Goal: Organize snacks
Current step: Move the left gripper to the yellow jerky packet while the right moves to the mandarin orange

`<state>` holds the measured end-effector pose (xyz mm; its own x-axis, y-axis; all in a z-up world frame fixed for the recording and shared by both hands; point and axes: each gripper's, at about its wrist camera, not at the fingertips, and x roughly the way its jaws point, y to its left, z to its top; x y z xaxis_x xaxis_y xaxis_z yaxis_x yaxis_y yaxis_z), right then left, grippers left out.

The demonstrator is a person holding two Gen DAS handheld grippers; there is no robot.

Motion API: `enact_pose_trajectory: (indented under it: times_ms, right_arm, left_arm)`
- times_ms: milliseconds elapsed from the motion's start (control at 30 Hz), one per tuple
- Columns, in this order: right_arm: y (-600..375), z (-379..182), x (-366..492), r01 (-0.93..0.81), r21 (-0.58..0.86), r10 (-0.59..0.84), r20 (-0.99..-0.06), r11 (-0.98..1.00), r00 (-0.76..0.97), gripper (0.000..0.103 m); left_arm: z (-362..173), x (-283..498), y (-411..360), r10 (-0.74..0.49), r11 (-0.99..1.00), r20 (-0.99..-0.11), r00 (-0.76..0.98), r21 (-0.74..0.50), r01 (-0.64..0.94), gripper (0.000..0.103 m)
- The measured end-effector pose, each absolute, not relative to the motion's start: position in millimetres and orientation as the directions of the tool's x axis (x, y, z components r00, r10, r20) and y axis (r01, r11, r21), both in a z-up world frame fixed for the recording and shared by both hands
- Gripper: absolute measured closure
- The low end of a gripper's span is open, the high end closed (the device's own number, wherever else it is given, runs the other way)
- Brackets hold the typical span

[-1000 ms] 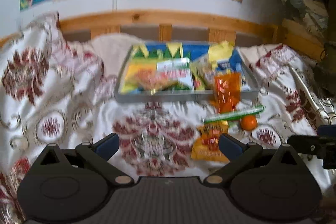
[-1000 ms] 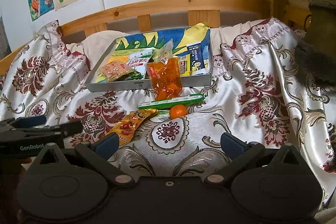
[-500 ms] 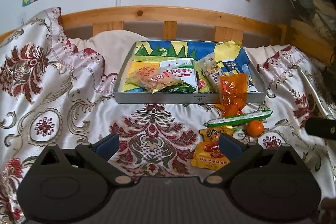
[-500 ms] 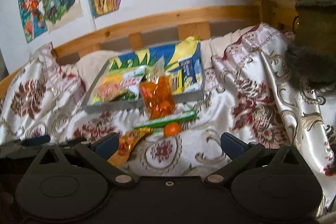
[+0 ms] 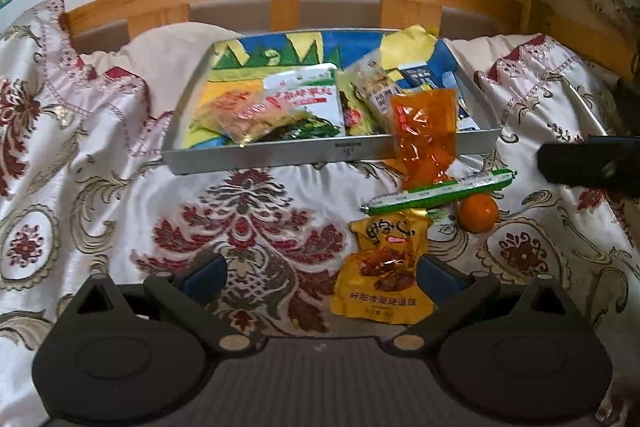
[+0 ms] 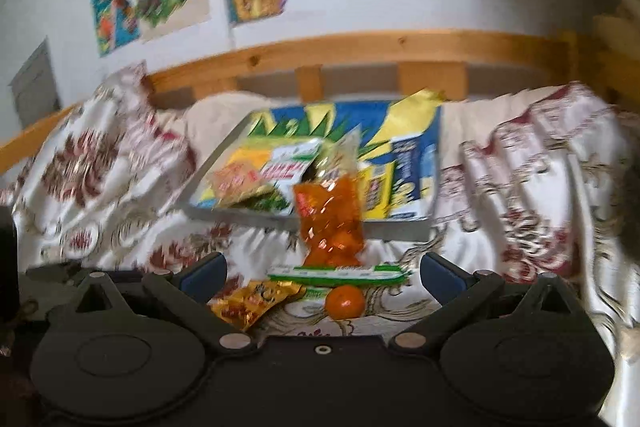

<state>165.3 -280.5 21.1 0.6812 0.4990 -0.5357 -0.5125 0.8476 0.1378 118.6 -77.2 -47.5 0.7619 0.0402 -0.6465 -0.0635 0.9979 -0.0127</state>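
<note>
So the loose snacks are all found on the bedspread [image 5: 100, 187] just in front of the gray tray [image 5: 280, 153], which is already half filled with packets. The yellow snack packet [image 5: 382, 267] is lying closest to the left claw [image 5: 322, 277], a bit right of its centre line and almost touching the right-hand blue pad, with its long axis running near-to-far, roughly in line with the fingers. Both claws are seen spread wide with nothing held. From the right wrist view the green sausage stick [image 6: 340, 273] is laid crosswise, left to right, straight ahead between the fingers of the right claw [image 6: 322, 277], with the small orange [image 6: 345, 302] tucked just under it on the near side and the orange translucent bag [image 6: 330, 223] leaning on the tray's front wall behind it. That view is pretty blurred, so finer detail can't be told. Judging by this, the yellow packet would be best taken by the left claw after a small shift to the right, while the stick and orange are better reached from the right side.
</note>
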Motion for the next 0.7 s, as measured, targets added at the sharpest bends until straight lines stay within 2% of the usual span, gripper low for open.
enact_pose_trajectory:
  times_ms: [167,367,567,700]
  right_arm:
    - [-269.1,1.6,189.9,-0.565,0.145,0.525,-0.605,0.812,0.599,0.001]
    - [-268.5,-16.5,214.0,-0.546,0.179,0.514,-0.652,0.818,0.557,0.001]
    - [-279.6,-27.2,234.6,-0.497,0.275,0.538,-0.659,0.823,0.526,0.001]
    - [-282.0,-28.6,236.2,-0.489,0.304,0.552,-0.657,0.818,0.514,0.01]
  left_arm:
    - [-54.4,132.1,-83.1,0.004,1.0,-0.678,0.735,-0.019,-0.023,0.001]
    - [-62.7,141.5,-92.3,-0.037,0.999,-0.689,0.723,-0.014,0.037,0.001]
    - [-64.8,150.7,-87.3,-0.119,0.992,-0.694,0.71,-0.113,0.056,0.001]
    - [-65.6,155.8,-85.3,-0.143,0.988,-0.7,0.7,-0.139,0.063,0.014]
